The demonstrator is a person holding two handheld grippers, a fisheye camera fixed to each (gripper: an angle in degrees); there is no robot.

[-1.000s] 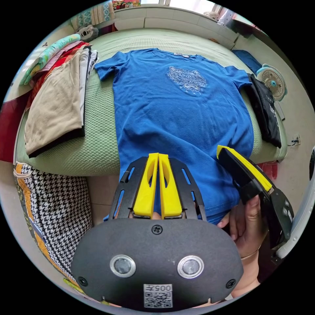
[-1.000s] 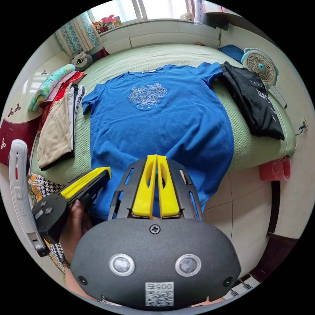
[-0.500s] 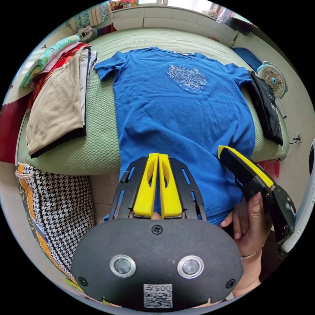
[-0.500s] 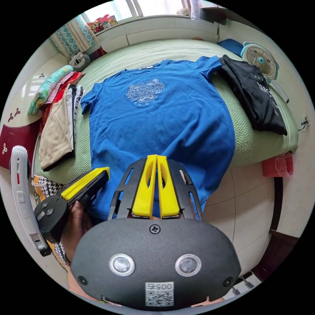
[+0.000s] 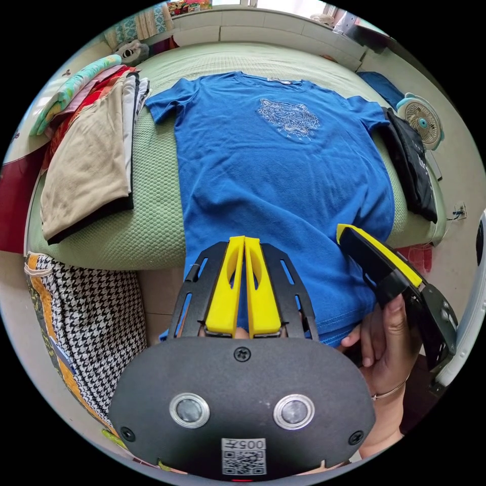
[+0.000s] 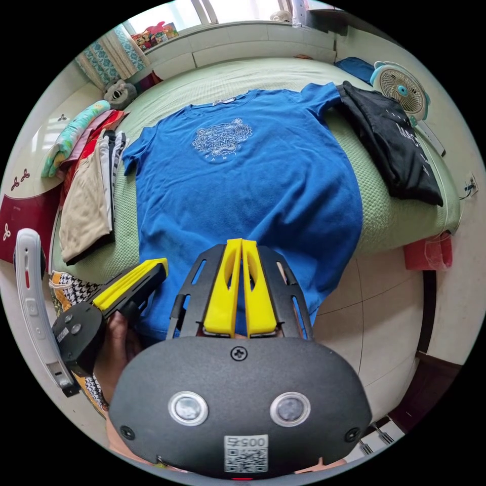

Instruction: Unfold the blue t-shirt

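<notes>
The blue t-shirt (image 5: 273, 167) (image 6: 243, 182) lies spread flat, front up, on the green bed (image 5: 157, 223), both sleeves out. Its lower part hangs over the near edge of the bed. My left gripper (image 5: 244, 240) is shut, its yellow jaws pressed together over the shirt's lower left part. In the right gripper view the left gripper (image 6: 162, 264) lies across that corner. My right gripper (image 6: 241, 243) is shut too, over the lower right part. In the left gripper view the right gripper (image 5: 341, 230) comes in from the right, a hand (image 5: 385, 344) holding it. I see no cloth between either pair of jaws.
A stack of folded clothes (image 5: 86, 162) lies on the bed left of the shirt, a folded black garment (image 6: 400, 152) right of it. A small fan (image 6: 402, 91) stands past the bed's right side. A houndstooth bag (image 5: 86, 329) sits on the tiled floor at lower left.
Both views have shifted slightly with the hands. The shirt lies as before and both pairs of jaws have stayed shut.
</notes>
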